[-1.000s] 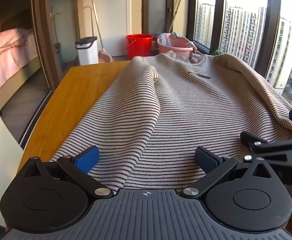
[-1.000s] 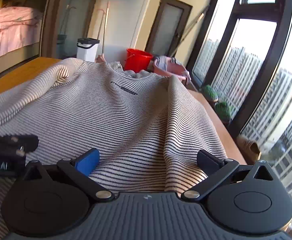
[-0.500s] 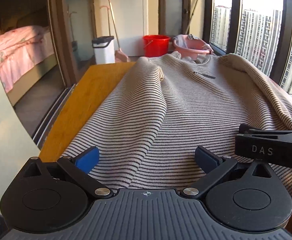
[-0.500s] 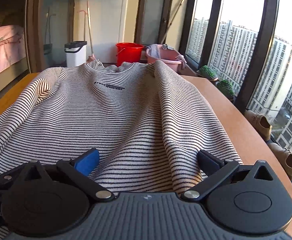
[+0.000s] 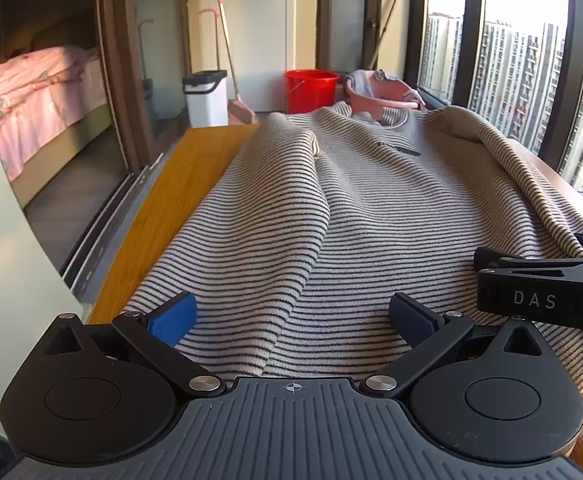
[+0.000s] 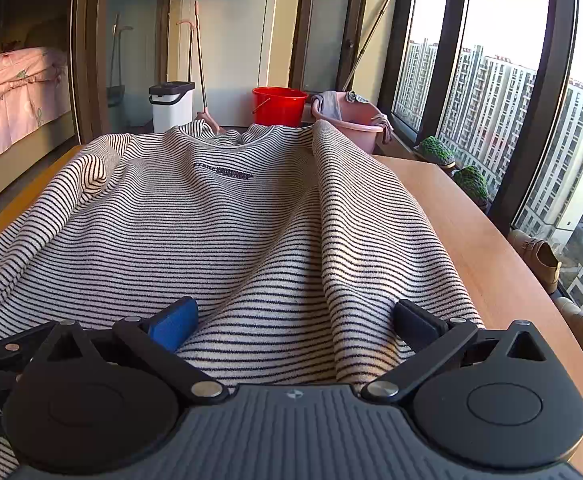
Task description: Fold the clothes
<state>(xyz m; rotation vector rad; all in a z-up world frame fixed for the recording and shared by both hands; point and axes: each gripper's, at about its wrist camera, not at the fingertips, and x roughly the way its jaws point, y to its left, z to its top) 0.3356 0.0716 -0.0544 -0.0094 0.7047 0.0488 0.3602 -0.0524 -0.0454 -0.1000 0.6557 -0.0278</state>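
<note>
- At the far left, beyond the desk (image 5: pixel 179 184), we saw a bed with pink bedding (image 5: pixel 39 92) behind a glass door; it played no part in the folding.
- Our left tongs (image 5: pixel 291 320) stood wide, blue pads either side of the near hem and nothing pinched between them.
- The striped sweater (image 5: pixel 355 208) lay spread front-up along the desk, neckline at the far end, hem nearest us, both sleeves turned in over the body as raised ridges.
- We judged the knit soft, thick and fairly light: it would drape and sag rather than hold a crease, and the loose sleeve folds could slide off if it were lifted fast.
- The best hold seemed to be the hem's two corners, one per tool, taking both layers so that the back did not trail.
- Our right tongs (image 6: pixel 297 320) also stood wide over the hem, just beside the left tool, with the right sleeve ridge (image 6: pixel 355 208) running up from the right-hand pad.
- Whether the fabric touched the pads or merely passed under them, we could not quite tell from so low an angle.
- To the right the desk lay bare, with potted plants (image 6: pixel 451 164) by the window.
</note>
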